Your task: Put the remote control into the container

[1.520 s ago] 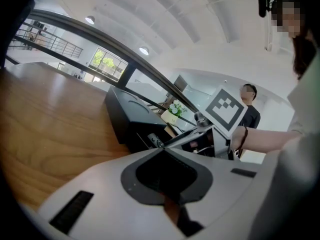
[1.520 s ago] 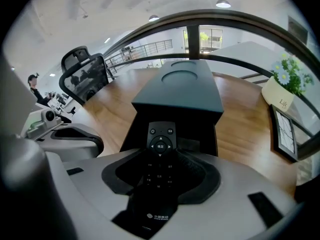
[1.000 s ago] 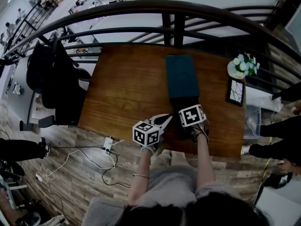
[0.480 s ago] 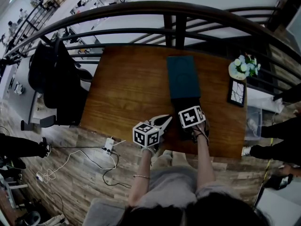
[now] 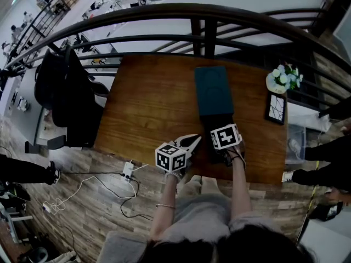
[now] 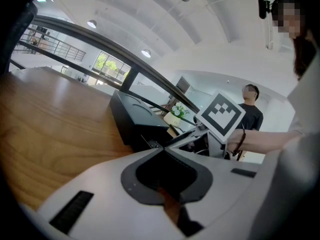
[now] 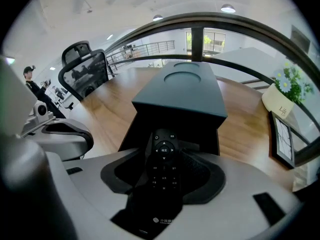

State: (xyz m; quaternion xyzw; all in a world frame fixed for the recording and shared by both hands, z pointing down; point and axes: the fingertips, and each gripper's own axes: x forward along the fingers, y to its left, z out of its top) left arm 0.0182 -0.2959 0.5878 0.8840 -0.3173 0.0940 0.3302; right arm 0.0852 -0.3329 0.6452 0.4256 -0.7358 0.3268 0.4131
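Note:
A black remote control (image 7: 162,170) lies lengthwise between the jaws of my right gripper (image 7: 167,151), which is shut on it, buttons facing up. Straight ahead of it stands the dark teal container (image 7: 183,91), a long box whose dark open end (image 7: 172,130) faces the remote's tip. In the head view the container (image 5: 213,91) lies along the wooden table (image 5: 148,106), and my right gripper (image 5: 224,137) sits at its near end. My left gripper (image 5: 188,143) hovers to the left of it, over the table's near edge. Its jaws (image 6: 161,150) meet at the tips with nothing between them.
A pot of flowers (image 5: 283,76) and a framed picture (image 5: 274,107) stand at the table's right end. A dark curved railing (image 5: 208,15) runs behind the table. A black office chair (image 5: 60,92) stands to the left. A power strip (image 5: 127,169) with cables lies on the floor.
My right gripper with the remote has drifted very slightly toward the table's near edge. The left gripper has stayed where it was.

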